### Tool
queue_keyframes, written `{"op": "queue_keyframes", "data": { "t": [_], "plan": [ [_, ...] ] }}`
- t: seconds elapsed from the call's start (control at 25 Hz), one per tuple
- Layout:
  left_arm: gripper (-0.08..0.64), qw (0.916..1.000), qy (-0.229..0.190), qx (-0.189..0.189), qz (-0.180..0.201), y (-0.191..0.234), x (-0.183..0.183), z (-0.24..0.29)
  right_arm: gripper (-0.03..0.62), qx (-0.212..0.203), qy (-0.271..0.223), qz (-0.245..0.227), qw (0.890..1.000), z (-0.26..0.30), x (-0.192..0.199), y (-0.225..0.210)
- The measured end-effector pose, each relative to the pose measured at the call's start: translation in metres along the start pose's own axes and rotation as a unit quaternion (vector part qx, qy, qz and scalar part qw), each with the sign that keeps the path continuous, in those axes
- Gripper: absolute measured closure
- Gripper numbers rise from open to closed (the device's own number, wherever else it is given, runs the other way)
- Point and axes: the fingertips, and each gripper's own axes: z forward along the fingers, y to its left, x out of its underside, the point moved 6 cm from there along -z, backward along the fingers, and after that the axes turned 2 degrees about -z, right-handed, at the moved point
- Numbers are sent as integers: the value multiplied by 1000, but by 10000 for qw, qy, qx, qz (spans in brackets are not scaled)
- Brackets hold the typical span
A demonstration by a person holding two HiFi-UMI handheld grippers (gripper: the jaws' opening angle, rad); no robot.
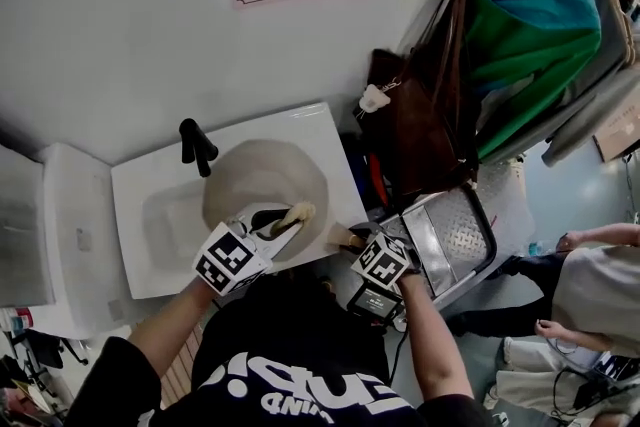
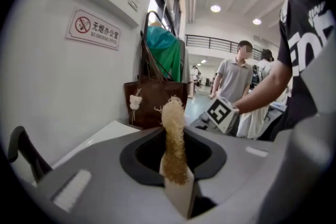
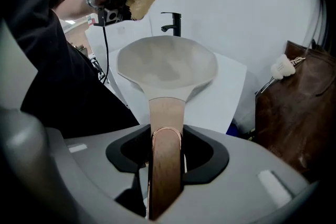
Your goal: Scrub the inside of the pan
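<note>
Wooden handle [image 3: 167, 113] of the shallow beige round pan [image 3: 167, 65] is clamped between the closed jaws of the right hand-held gripper [image 3: 167, 165], so the bowl is steadied over the white rectangular sink [image 1: 150, 225], handle toward its front right corner. A tan fibrous scrub pad [image 2: 173, 134] is pinched tight by the left hand-held gripper [image 2: 177, 186] and held raised above the pan, clear of it. Scrubbing is judged not yet under way.

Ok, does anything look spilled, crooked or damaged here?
Nothing stands out. The right gripper holds the pan by its wooden handle over the sink, and the left gripper holds the scrubber clear of the pan. No spill or damage shows.
</note>
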Motion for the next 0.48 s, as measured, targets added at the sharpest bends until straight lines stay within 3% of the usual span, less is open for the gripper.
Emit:
{"op": "queue_keyframes", "data": {
  "t": [0.2, 0.48],
  "plan": [
    [494, 9951, 560, 570, 586, 2, 22, 31, 416, 43, 211, -51, 9998, -7, -7, 5],
    [495, 9835, 1106, 973, 1047, 0, 64, 66, 416, 46, 162, 139, 9998, -21, -9, 14]
  ]
}}
